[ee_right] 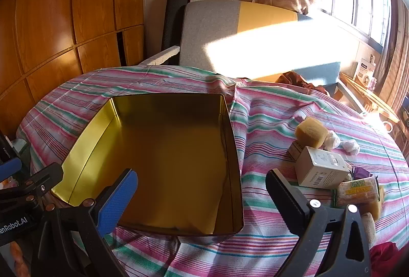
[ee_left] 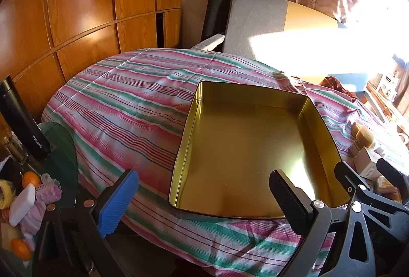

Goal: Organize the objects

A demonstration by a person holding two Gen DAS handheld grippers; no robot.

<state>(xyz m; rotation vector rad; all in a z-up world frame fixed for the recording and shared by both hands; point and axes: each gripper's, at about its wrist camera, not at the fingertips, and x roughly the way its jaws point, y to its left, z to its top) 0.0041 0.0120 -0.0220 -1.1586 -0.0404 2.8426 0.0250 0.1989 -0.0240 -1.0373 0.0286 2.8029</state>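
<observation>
Blue and black fingers (ee_right: 127, 200) of our right gripper (ee_right: 202, 197) stand wide with nothing between them, like the left gripper (ee_left: 204, 200). From left to right we see the gold tin (ee_right: 230, 139), then the white carton (ee_right: 319, 169), long axis running rightward, and the cracker pack (ee_right: 358, 191). We judge our right hand nearer that cluster, just right of its black finger.
</observation>
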